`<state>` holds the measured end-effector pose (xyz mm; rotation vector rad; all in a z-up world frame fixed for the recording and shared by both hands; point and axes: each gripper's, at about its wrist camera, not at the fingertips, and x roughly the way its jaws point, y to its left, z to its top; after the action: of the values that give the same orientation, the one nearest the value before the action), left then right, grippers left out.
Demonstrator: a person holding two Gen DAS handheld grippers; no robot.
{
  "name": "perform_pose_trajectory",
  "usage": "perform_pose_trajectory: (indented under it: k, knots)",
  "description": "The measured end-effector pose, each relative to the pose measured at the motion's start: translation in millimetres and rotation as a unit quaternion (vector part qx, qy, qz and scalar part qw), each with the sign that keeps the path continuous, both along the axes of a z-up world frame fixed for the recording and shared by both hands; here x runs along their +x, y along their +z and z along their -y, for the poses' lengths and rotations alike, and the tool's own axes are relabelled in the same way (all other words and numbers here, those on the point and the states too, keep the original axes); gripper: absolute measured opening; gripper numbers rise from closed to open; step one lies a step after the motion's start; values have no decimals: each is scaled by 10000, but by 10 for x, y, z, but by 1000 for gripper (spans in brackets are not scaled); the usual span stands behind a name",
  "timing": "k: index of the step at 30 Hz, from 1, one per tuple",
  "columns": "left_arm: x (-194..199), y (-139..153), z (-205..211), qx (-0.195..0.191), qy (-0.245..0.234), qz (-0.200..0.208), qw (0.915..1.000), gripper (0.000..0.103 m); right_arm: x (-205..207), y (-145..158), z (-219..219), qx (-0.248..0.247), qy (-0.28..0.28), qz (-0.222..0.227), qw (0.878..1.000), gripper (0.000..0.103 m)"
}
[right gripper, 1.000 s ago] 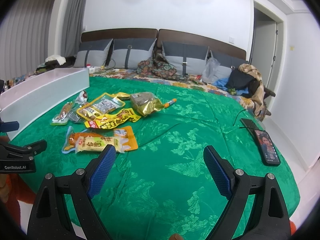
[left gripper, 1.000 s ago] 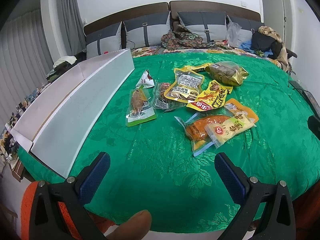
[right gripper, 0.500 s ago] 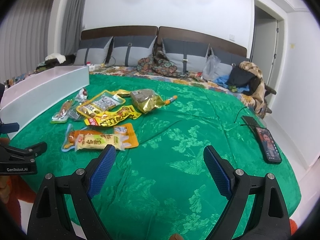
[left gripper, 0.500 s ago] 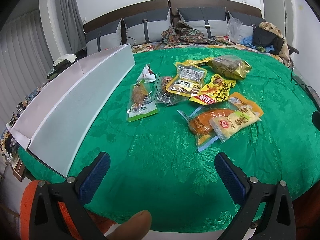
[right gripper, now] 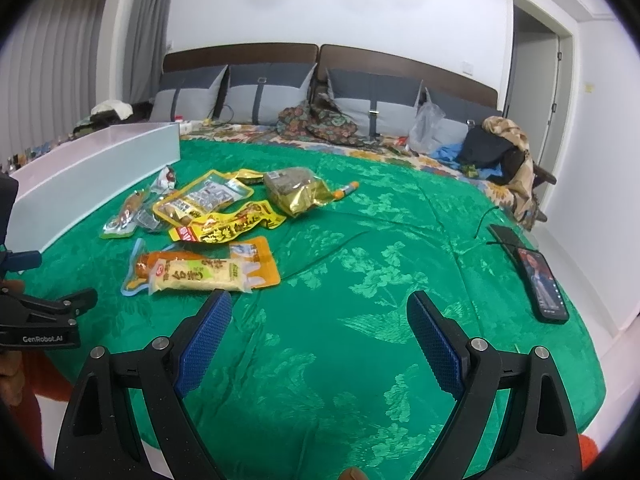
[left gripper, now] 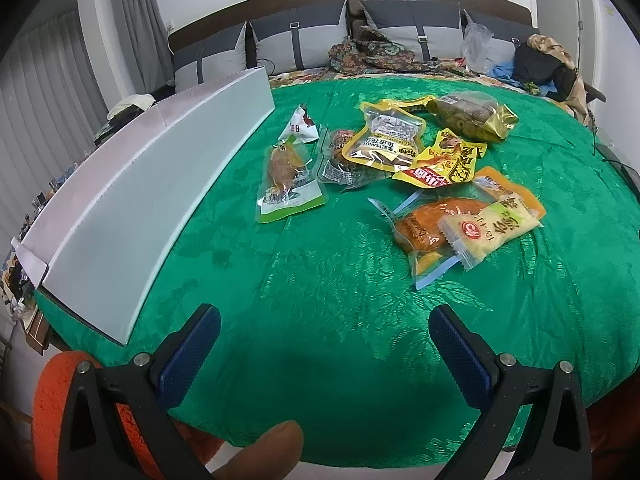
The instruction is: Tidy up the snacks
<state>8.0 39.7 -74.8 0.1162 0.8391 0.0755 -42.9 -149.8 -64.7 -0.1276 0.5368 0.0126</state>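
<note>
Several snack packets lie in a loose heap on the green cloth (left gripper: 320, 280): a pale yellow packet (left gripper: 490, 232) over an orange pouch (left gripper: 424, 224), a yellow-and-red packet (left gripper: 444, 160), a gold bag (left gripper: 472, 114), a yellow peanut pouch (left gripper: 384, 140) and a green-edged packet (left gripper: 286, 176). The long white box (left gripper: 132, 200) stands at the left. My left gripper (left gripper: 324, 350) hangs open and empty over the cloth's near edge. My right gripper (right gripper: 318, 338) is open too, just right of the pale yellow packet (right gripper: 196, 276).
Two phones (right gripper: 540, 280) lie near the cloth's right edge with a cable. An orange pen-like item (right gripper: 346, 190) rests beside the gold bag (right gripper: 296, 190). Pillows, clothes and bags (right gripper: 496, 148) line the back. A thumb (left gripper: 260, 452) shows at the bottom.
Both grippers have crept forward over the cloth towards the snacks, which look slightly nearer. Both stay open; nothing has been picked up.
</note>
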Motion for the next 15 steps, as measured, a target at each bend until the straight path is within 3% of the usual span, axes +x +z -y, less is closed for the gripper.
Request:
perform_pose_trajectory:
  k: [15]
  knots:
    - [185,-86,-89,-88,168,-99,9998,103,33,-33,0,28,4,-63,10000,92]
